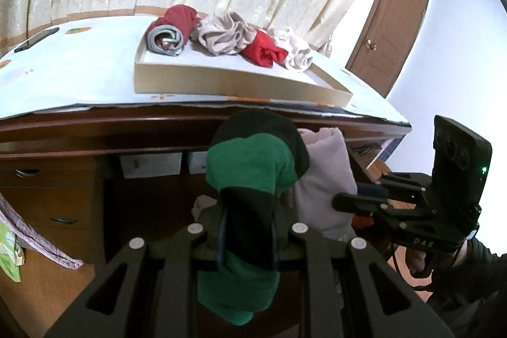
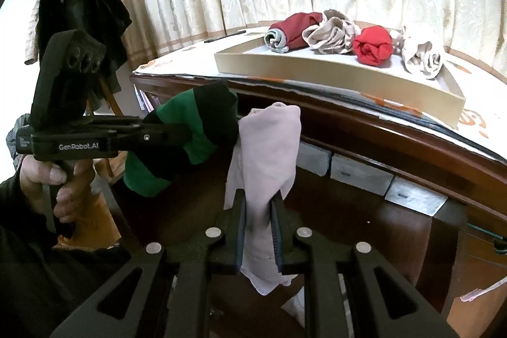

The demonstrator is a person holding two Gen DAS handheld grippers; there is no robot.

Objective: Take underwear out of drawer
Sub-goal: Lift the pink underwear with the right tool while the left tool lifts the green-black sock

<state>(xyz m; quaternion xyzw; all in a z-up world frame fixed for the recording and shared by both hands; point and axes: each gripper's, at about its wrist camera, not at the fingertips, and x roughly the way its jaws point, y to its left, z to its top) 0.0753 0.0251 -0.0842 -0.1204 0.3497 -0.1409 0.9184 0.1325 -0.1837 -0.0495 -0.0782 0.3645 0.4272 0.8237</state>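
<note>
My left gripper (image 1: 248,211) is shut on a rolled green-and-black underwear (image 1: 250,167), held up in front of the dark wooden desk edge (image 1: 126,122). Just to its right, my right gripper (image 2: 258,205) is shut on a pale pink underwear (image 2: 269,141) that hangs limp from the pads. The two garments are side by side and nearly touch. The right wrist view shows the left gripper (image 2: 180,133) from the side, with a hand (image 2: 54,179) on its handle. Above, on the desk, a shallow beige tray (image 1: 221,81) holds several rolled underwear in dark red, beige and red.
The desk wears a pale printed cloth (image 1: 79,68) with a dark phone (image 1: 35,41) at the far left. White boxes (image 2: 358,173) sit in the recess under the desktop. Desk drawers (image 1: 47,179) are at left, curtains behind, a door (image 1: 396,21) at right, a dark coat (image 2: 79,5) on a rack.
</note>
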